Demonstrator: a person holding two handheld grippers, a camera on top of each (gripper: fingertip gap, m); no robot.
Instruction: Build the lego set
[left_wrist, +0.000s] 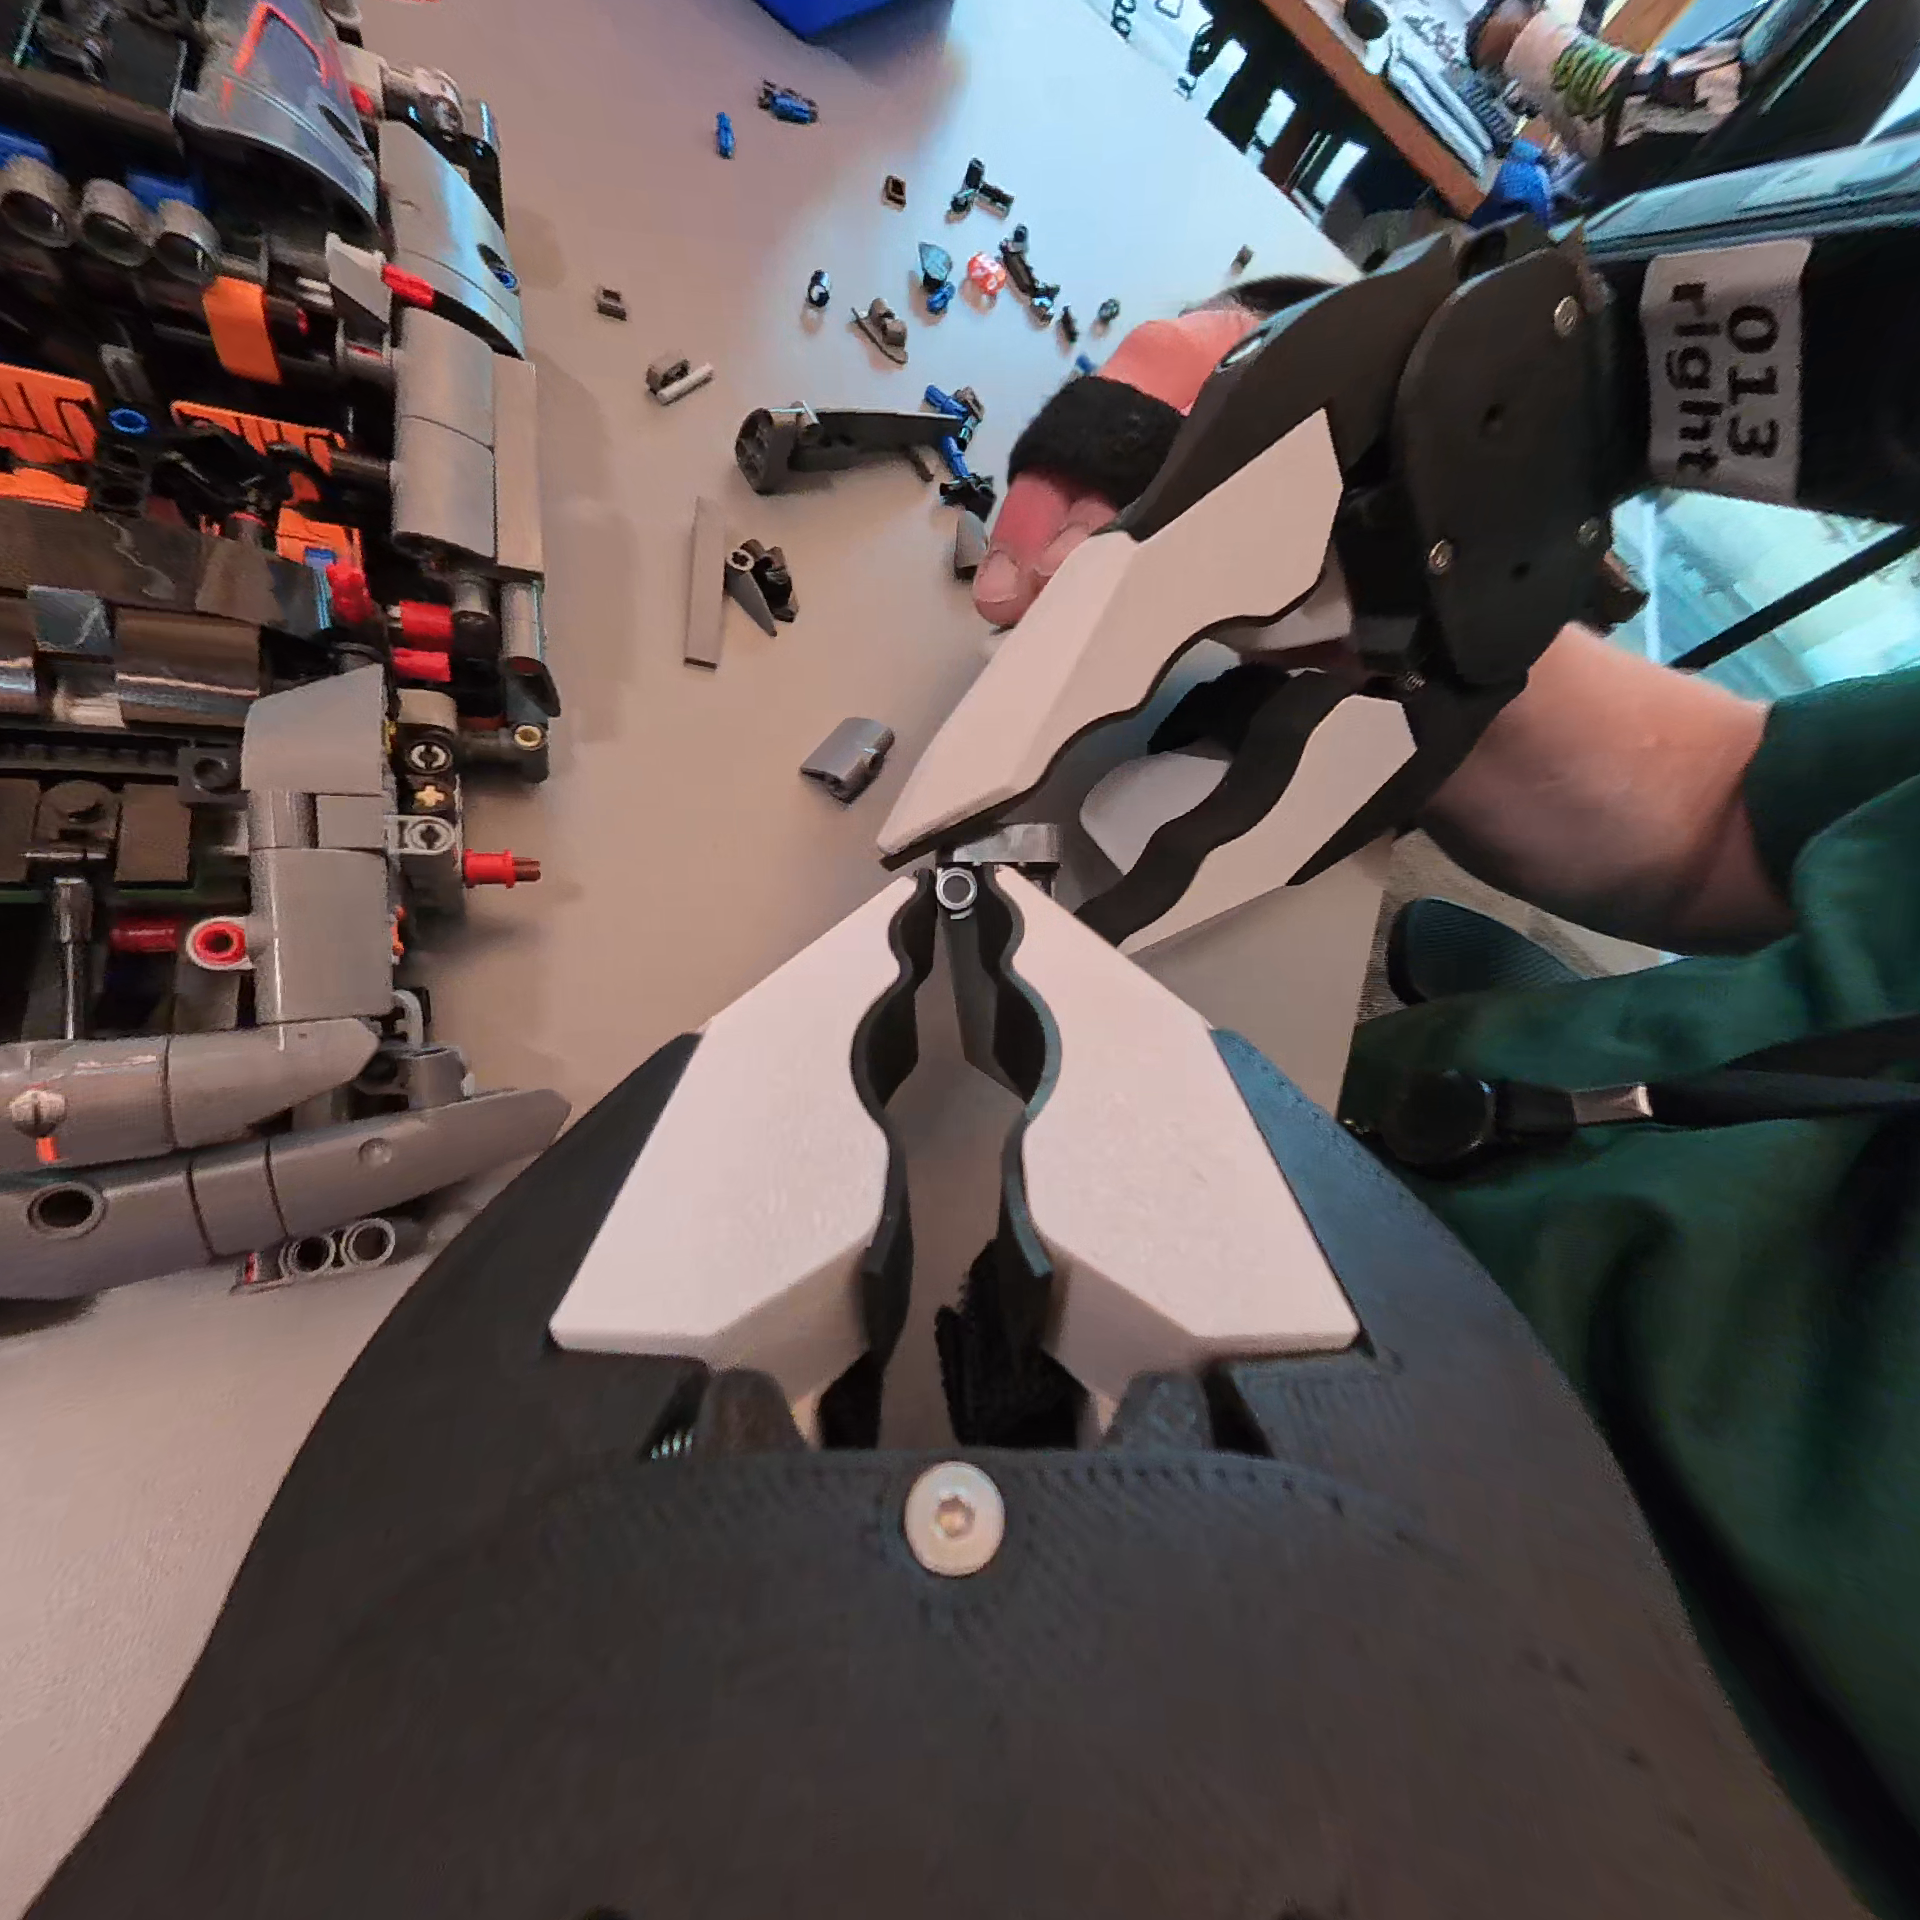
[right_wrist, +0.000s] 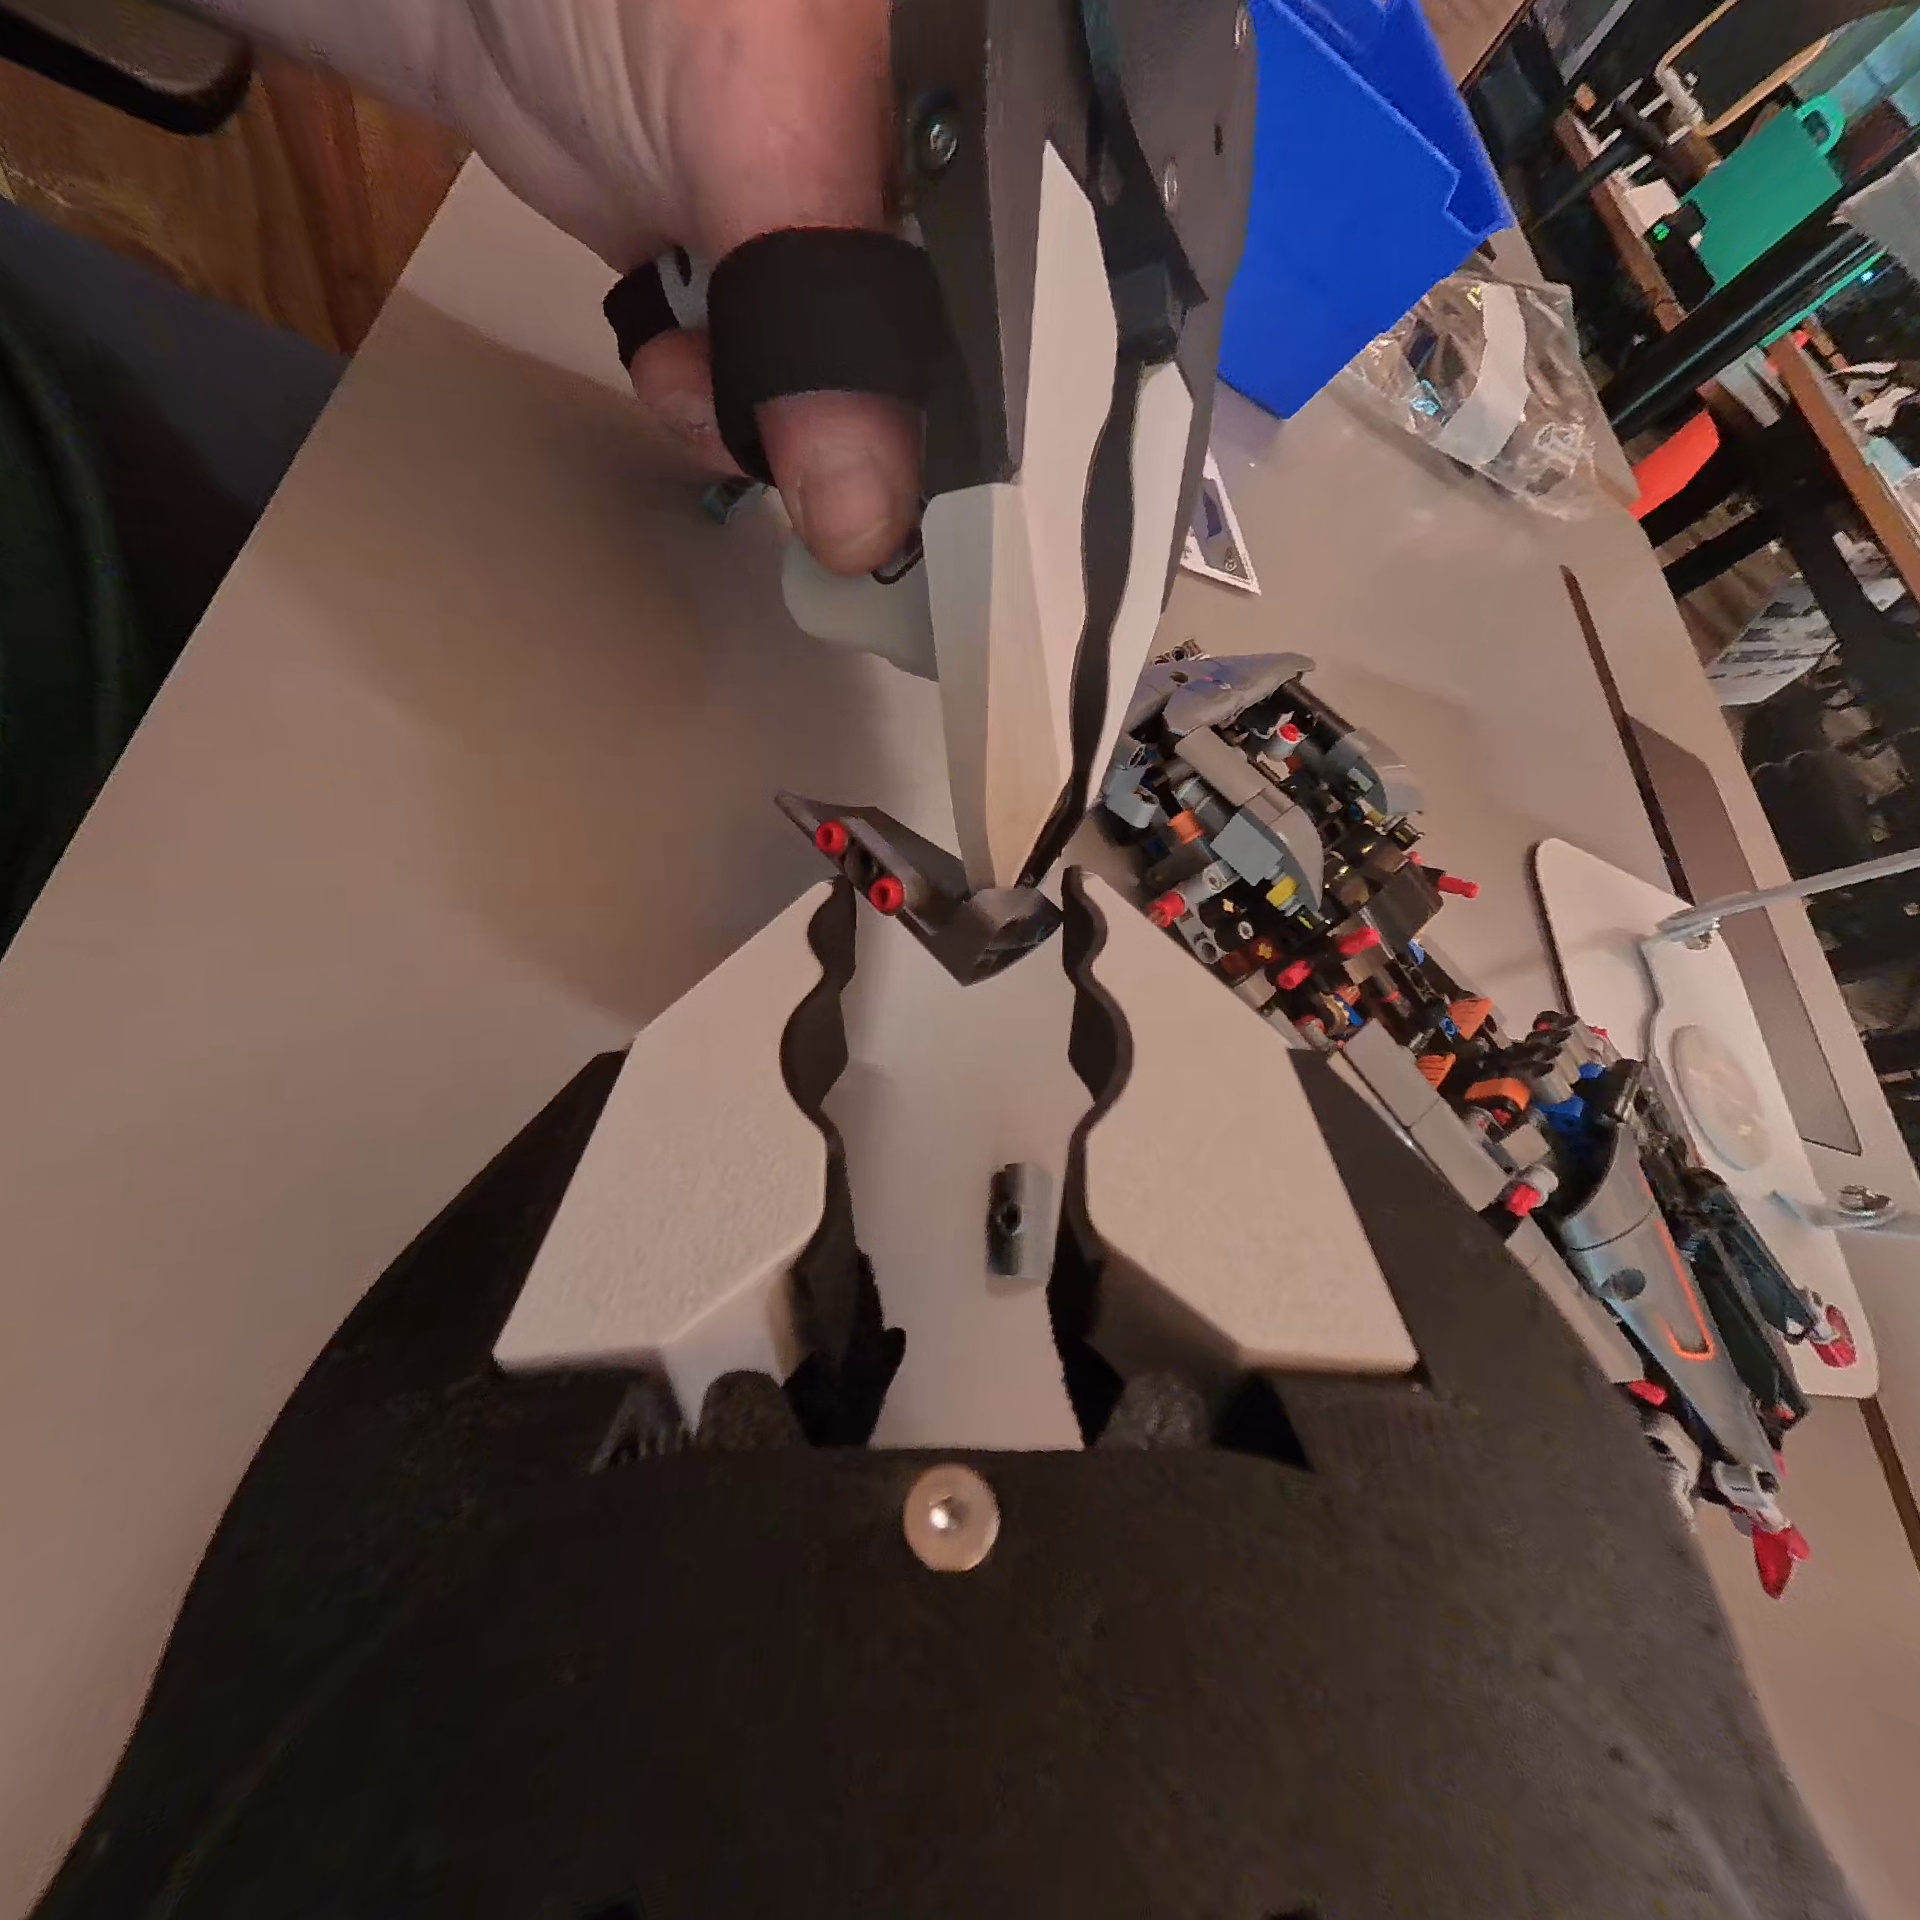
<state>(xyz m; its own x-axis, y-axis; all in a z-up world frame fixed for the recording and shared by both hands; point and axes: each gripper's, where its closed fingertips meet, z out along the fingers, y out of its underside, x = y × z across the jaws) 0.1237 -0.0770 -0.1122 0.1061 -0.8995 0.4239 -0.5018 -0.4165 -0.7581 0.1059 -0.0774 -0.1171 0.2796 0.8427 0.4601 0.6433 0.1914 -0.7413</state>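
Lego piece (right_wrist: 940, 902), dark grey with two red pins, sits pinched in the left gripper (left_wrist: 957, 885) above the table (right_wrist: 416, 831). Right gripper (right_wrist: 961, 894) is spread wide around it, gripping nothing. Big half-built model (left_wrist: 260, 582) alongside, one small grey part (right_wrist: 1016, 1218) under the right gripper's fingers.

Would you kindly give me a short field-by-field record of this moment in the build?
left gripper: shut on a dark grey angled piece with two red pins
right gripper: open, fingers either side of that piece
car model: part-built, lying on the table
loose parts: scattered on the table beyond the grippers
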